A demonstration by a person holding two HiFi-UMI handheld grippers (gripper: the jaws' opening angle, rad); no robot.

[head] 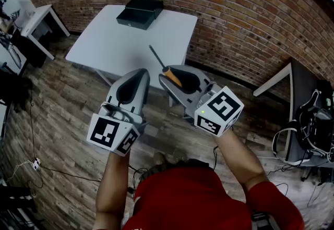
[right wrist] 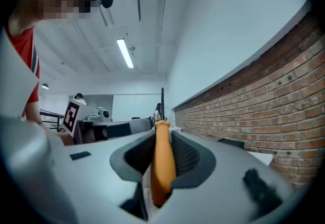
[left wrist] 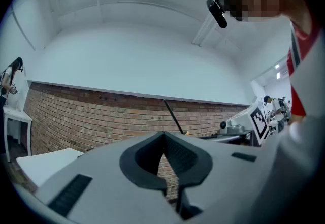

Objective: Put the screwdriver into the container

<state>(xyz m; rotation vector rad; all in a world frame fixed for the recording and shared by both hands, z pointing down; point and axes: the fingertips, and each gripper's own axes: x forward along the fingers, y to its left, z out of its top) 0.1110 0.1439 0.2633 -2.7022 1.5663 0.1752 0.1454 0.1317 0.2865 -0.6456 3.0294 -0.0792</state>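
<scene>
Head view: my right gripper (head: 179, 79) grips the screwdriver (head: 171, 75) by its orange handle, well apart from the container (head: 139, 12) | Left gripper view: my left gripper (left wrist: 165, 157) closed, empty | Right gripper view: handle clamped; I judge it stiff, light, smooth, prone to pivot.

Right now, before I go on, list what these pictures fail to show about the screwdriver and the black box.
- Screwdriver tip: too small in the head view, only a thin dark line in the right gripper view.
- Handle's lower end: hidden inside the right claw that grips it, in both views.
- Black box: far and small in the head view, so open or lidded cannot be told.
</scene>
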